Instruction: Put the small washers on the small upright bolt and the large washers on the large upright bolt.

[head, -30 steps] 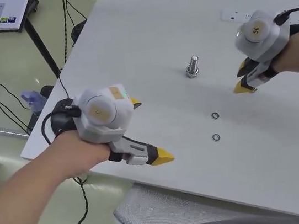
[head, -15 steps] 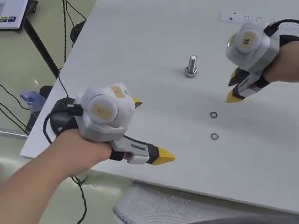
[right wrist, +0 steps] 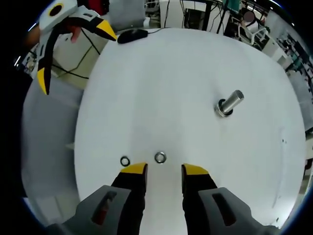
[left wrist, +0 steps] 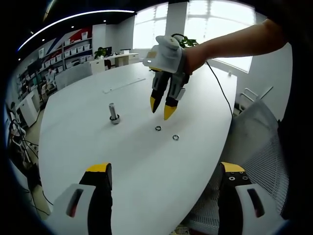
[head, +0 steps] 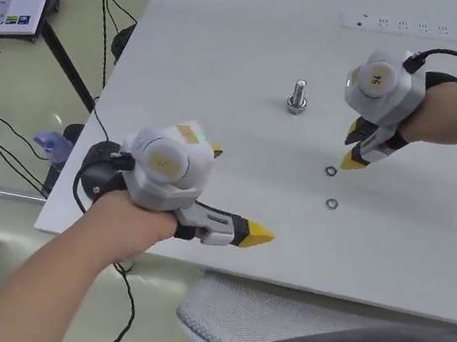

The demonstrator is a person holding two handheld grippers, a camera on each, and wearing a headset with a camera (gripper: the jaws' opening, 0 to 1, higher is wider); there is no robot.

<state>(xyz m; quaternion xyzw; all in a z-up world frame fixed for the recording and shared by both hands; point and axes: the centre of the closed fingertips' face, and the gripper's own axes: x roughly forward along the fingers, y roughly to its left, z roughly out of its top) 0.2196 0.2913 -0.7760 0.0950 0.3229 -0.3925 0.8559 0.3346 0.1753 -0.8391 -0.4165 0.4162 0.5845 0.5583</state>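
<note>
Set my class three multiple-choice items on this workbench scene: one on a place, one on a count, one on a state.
1. Where do the loose washers lie?
A. On the table, between the bolt and the near edge.
B. Threaded on the bolt.
C. On the floor.

2. How many loose washers are there?
A. One.
B. Two.
C. Four.

3. How is the right claw?
A. Shut on a washer.
B. Shut on the bolt.
C. Open, holding nothing.

Answers:
1 A: the head view shows them on the white top, on the near side of the bolt.
2 B: two small rings show in all three views.
3 C: the right gripper view shows a gap between the jaws with bare table in it.
</note>
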